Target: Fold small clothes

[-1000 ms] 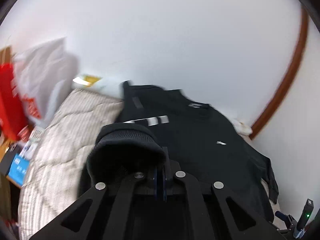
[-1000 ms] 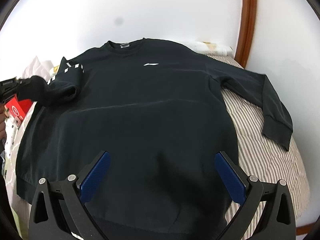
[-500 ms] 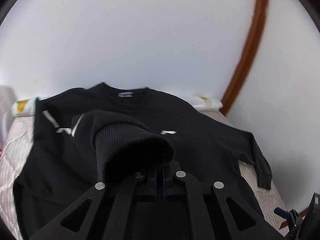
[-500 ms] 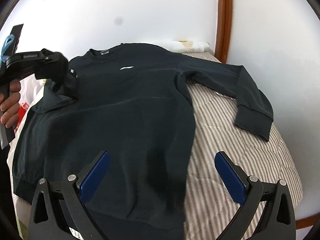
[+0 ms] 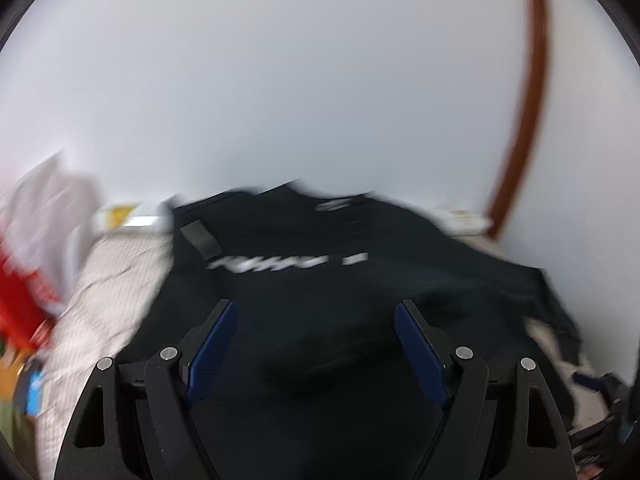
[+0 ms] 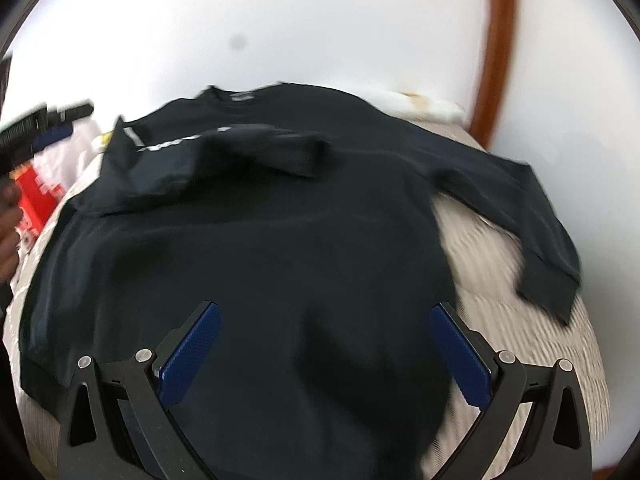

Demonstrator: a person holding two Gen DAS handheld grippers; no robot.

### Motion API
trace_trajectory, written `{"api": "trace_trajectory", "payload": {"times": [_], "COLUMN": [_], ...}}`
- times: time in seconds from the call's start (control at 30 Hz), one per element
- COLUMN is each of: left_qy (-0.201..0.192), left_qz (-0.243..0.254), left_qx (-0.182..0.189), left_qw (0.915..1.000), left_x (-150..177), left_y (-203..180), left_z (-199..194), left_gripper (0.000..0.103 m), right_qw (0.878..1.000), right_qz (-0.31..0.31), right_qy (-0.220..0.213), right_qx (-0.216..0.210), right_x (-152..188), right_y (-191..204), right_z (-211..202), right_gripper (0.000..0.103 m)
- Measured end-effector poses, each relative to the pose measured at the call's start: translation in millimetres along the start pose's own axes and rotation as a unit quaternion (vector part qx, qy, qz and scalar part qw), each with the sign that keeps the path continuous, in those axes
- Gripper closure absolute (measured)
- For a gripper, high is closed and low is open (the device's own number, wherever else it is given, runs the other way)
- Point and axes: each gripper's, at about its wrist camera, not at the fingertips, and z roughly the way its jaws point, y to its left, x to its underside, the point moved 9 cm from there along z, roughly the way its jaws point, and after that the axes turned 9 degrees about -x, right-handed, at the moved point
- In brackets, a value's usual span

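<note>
Black sweatshirt (image 6: 280,264) was spread flat on its back across the striped bedcover (image 6: 512,344), neck up by the white wall (image 6: 320,20) and hem down near whoever was holding the tongs. So its long axis ran from the hem straight away to the collar, sleeves sticking out sideways. One sleeve (image 6: 256,148) was already flopped over the chest, cuff pointing toward the middle. The other sleeve (image 6: 516,216) was still out to the side, bent down at the elbow, cuff on the bare cover.

Left tongs (image 5: 316,344) had just been opening, blue pads (image 5: 210,350) wide apart with nothing between them, only hovering over the dark fabric. Right tongs (image 6: 324,354) were spread wide too, empty, above the lower body of the shirt.

Looked to me like soft, fairly thick knit: light, floppy, no stiffness at all, so it'd sag and drag wherever it wasn't supported. Not slippery on that ribbed cover, I'd guess. The ribbed cuff is probably the best bite for the outstretched sleeve, since it's thicker and won't slide out of the pads. Everything was a bit blurry though.
</note>
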Motion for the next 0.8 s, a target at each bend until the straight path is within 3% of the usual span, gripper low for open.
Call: {"api": "trace_trajectory", "payload": {"times": [0.1, 0.2, 0.3, 0.47, 0.63, 0.8], "left_qy": [0.034, 0.073, 0.095, 0.104, 0.121, 0.133], "left_qz": [-0.033, -0.06, -0.074, -0.096, -0.077, -0.074], "left_qx": [-0.052, -0.117, -0.147, -0.142, -0.138, -0.134], "left_qw": [0.9975, 0.9886, 0.9818, 0.9797, 0.98, 0.9792], "left_x": [18, 40, 52, 63, 69, 73], "left_y": [59, 119, 152, 168, 164, 161], "left_z": [17, 36, 53, 76, 91, 97], "left_gripper": [0.024, 0.024, 0.024, 0.024, 0.024, 0.023], "right_qw": [0.999, 0.999, 0.998, 0.997, 0.999, 0.998], "right_qz": [-0.029, -0.049, -0.067, -0.079, -0.054, -0.02], "right_qy": [-0.009, -0.008, 0.002, -0.003, 0.007, 0.023], "right_qx": [-0.01, -0.011, -0.002, 0.004, 0.005, -0.058], "right_x": [-18, -37, -63, -104, -126, -128], "right_y": [24, 34, 35, 27, 2, -12], "right_z": [12, 29, 51, 76, 112, 142], "right_gripper": [0.001, 0.001, 0.001, 0.001, 0.004, 0.012]}}
